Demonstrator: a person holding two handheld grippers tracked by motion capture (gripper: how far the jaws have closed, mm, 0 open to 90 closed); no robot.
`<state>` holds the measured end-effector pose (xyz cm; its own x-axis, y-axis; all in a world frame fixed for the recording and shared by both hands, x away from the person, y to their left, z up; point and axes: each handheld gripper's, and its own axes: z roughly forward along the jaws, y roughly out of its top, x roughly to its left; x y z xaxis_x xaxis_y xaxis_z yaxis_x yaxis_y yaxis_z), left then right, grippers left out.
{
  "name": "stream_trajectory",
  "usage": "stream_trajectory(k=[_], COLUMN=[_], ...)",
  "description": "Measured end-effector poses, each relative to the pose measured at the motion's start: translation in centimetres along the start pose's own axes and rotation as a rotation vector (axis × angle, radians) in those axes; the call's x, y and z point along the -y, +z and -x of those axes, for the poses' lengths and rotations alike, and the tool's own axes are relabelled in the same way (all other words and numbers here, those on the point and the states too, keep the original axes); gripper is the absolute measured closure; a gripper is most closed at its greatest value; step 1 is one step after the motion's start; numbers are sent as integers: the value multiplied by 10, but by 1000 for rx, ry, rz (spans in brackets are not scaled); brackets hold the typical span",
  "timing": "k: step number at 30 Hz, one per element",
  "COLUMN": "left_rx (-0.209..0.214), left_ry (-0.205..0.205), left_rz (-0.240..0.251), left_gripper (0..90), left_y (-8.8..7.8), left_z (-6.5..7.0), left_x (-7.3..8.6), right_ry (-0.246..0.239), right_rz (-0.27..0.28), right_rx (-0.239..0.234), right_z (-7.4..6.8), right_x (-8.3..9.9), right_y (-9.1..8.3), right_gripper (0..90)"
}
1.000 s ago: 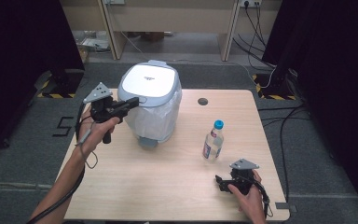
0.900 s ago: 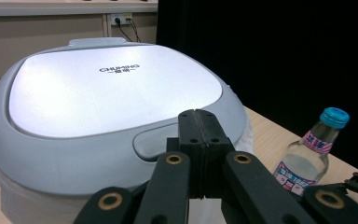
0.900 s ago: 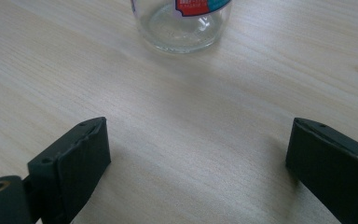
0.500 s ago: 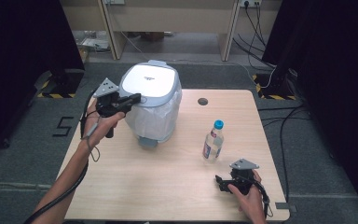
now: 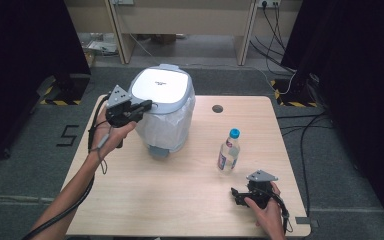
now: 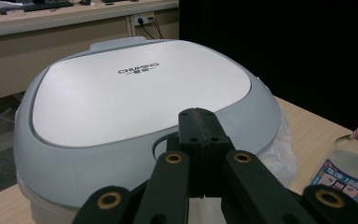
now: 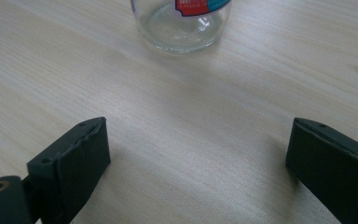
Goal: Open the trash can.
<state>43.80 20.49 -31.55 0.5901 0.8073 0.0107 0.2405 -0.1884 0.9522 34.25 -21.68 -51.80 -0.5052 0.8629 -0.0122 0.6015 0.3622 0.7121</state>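
A grey-lidded bin (image 5: pixel 162 92) with a white liner stands at the table's back left; its lid (image 6: pixel 135 93) spreads out in the left gripper view. My left gripper (image 5: pixel 147 105) is shut with nothing between its jaws, and its tips (image 6: pixel 200 119) hover at the lid's near-left rim; I cannot tell if they touch it. A clear water bottle (image 5: pixel 228 151) with a blue cap stands right of centre. My right gripper (image 5: pixel 236 195) rests low on the table near the front right, open (image 7: pixel 198 140), a short way from the bottle's base (image 7: pixel 179 23).
The light wooden table (image 5: pixel 180 200) has a round cable hole (image 5: pixel 217 108) at the back. The bottle (image 6: pixel 349 163) also stands to the right behind the bin. Desks and cables lie on the floor beyond the table.
My left gripper has risen a little and shifted right toward the bin's lid, still shut. The right gripper and the bottle have not moved.
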Motion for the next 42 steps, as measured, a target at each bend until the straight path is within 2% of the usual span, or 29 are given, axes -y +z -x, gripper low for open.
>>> stream_trajectory(k=[3,6,8,9,10,11,12,13,14,15,16,17,19,20,21,22,25,29,31,35,36,37,39,42], left_rx=[-39,-40,-55,-46,-49,-61,-69,-77,-65,-42,-45,-62,-65,-45,-45,-20,17,57,72,109,109,104,78,95], left_ry=[33,29,59,33,40,56,54,77,70,40,54,87,89,80,80,57,56,9,-8,-14,-14,-18,-30,-54], left_rz=[4,-11,-26,-41,-55,-49,-43,-51,-62,-65,-67,-69,-72,-82,-82,-87,-80,10,39,19,19,16,13,15], left_gripper=[894,894,895,895,895,895,895,895,895,895,895,895,895,893,881,881,740,636,579,521,508,482,439,368], left_y=[2,2,3,4,5,6,6,6,6,7,7,7,8,7,7,6,3,-11,-19,-26,-26,-27,-29,-32], left_z=[5,5,7,5,5,7,8,10,9,6,6,9,10,9,9,7,8,15,18,18,18,15,10,7], left_x=[1,-1,-3,-6,-6,-6,-5,-6,-7,-8,-8,-8,-9,-11,-11,-13,-13,-11,-7,16,16,29,40,54], right_ry=[1,2,0,2,1,0,1,4,6,8,9,8,6,10,10,10,10,10,10,10,10,10,10,11], right_rz=[0,0,0,0,0,0,-1,-2,-4,-2,-3,-5,-5,-5,-5,-3,-3,-3,-4,-3,-4,-3,-5,-6], right_rx=[0,1,0,0,0,1,2,4,5,5,5,4,5,4,4,4,4,4,4,4,4,4,4,4], right_z=[0,0,0,0,0,0,0,0,-1,-1,-1,-1,-1,-1,-1,-1,-1,-1,-1,-1,-1,-1,-1,-1], right_x=[0,0,0,0,0,0,0,0,0,0,0,0,0,0,0,0,0,0,0,0,0,0,0,0], right_y=[0,0,0,0,0,0,0,0,0,0,0,0,-1,0,0,0,0,0,0,0,0,0,0,0], right_gripper=[63,63,63,63,63,63,63,62,62,62,62,61,62,60,60,60,60,60,60,60,60,60,60,60])
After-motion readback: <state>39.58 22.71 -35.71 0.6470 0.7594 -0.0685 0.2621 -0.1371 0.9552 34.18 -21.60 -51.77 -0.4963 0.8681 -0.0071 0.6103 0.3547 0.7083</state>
